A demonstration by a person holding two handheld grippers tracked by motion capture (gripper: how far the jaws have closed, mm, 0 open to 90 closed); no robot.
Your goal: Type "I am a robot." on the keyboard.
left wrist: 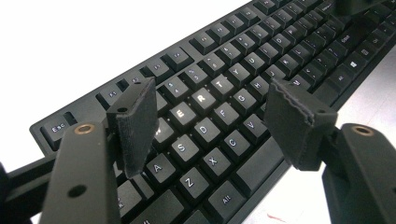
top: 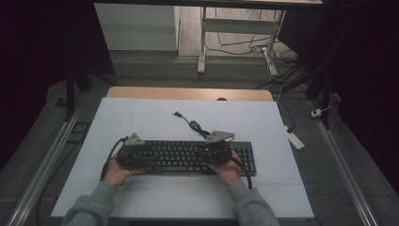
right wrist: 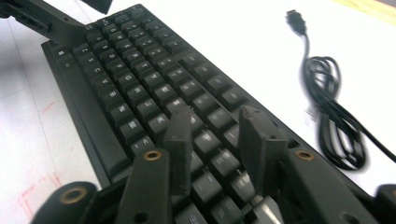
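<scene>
High overhead camera; both gripper cameras close over shared keyboard (top: pixel 188 157).

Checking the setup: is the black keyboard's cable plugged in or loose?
Loose. The black cable lies coiled on the white table, its USB plug free.

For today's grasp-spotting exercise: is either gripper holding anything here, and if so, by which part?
Nothing is held. Both the left gripper and right gripper hover over the keyboard with jaws open.

A keyboard (top: pixel 188 157) lies across the near middle of the tabletop (top: pixel 141 117). Its cable (top: pixel 190 123) lies coiled just behind it, the plug toward the far edge. The left tool (top: pixel 134 153) is over the keyboard's left end, the right tool (top: pixel 216 148) over its right part.
</scene>
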